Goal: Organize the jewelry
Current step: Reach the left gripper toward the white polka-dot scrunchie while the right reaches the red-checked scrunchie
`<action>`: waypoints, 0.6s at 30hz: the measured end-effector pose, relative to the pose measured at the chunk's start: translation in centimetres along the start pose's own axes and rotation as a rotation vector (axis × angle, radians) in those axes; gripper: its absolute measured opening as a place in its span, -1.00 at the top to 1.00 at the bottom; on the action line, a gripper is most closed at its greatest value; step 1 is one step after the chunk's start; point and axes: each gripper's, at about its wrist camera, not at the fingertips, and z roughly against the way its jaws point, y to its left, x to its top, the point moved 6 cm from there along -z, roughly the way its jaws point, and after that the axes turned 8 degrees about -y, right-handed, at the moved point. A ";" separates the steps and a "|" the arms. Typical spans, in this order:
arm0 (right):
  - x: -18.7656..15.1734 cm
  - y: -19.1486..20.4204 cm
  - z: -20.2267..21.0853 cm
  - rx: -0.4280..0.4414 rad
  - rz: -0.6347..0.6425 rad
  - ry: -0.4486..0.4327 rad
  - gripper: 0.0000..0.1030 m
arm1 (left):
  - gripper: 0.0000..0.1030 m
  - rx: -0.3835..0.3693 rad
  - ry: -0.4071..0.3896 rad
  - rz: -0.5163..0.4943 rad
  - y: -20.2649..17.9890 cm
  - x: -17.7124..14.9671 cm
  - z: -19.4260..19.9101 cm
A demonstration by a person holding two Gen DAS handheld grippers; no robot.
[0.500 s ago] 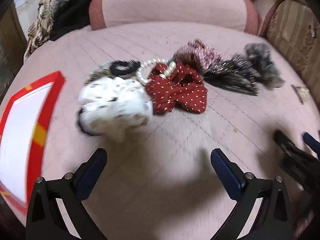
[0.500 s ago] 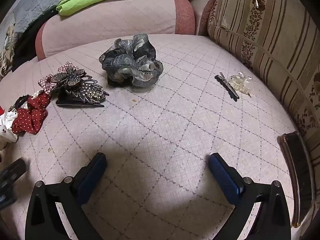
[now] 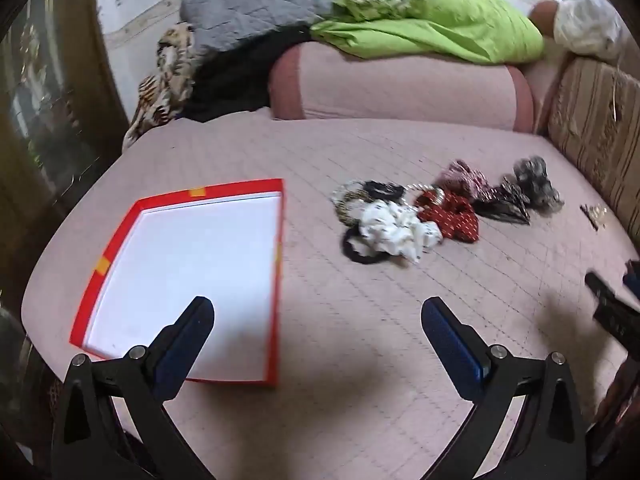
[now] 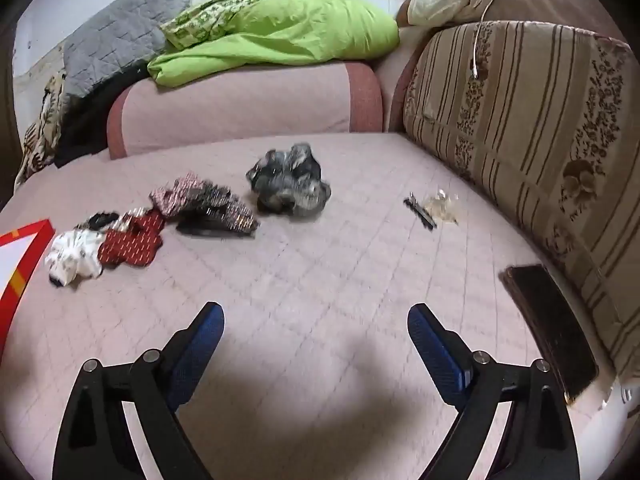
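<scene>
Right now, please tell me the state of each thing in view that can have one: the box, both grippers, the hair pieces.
Red box: open, nothing inside.
Left gripper: open, holding nothing.
Right gripper: open, holding nothing.
White scrunchie: lying on the bed, outside the box.
Red dotted bow: outside the box, touching the white scrunchie.
Grey scrunchie: lying apart.

home; living room | quilted sofa (image 4: 320, 264); cushion (image 4: 520, 128); blankets (image 4: 280, 28)

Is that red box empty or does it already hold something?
Empty: the red box shows only its bare white floor; the hair ties lie outside it.
</scene>
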 end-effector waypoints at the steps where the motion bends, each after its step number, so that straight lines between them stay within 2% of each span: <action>1: -0.2 0.4 0.1 0.013 -0.003 0.021 -0.85 | -1.00 -0.010 -0.007 0.014 0.8 0.2 0.4; 4: -0.3 1.5 1.3 0.063 0.002 0.040 -0.79 | -1.00 -0.001 -0.031 0.003 1.2 0.6 1.2; 7: 0.6 2.4 1.8 0.119 0.012 0.042 -0.78 | -1.00 -0.014 -0.017 -0.022 0.9 1.2 1.4; 10: 1.7 3.6 1.5 0.203 0.003 0.064 -0.68 | -1.00 -0.070 0.006 0.011 0.7 1.8 0.6; 14: 2.7 5.0 0.0 0.277 -0.008 0.103 -0.52 | -1.00 -0.142 0.082 0.043 -0.3 2.1 -1.9; 16: 3.2 5.5 -1.4 0.300 -0.025 0.123 -0.48 | -0.86 -0.167 0.092 0.030 -1.1 2.4 -3.1; 18: 3.8 5.5 -2.6 0.307 -0.041 0.130 -0.48 | -0.80 -0.182 0.100 0.000 -2.0 2.9 -4.5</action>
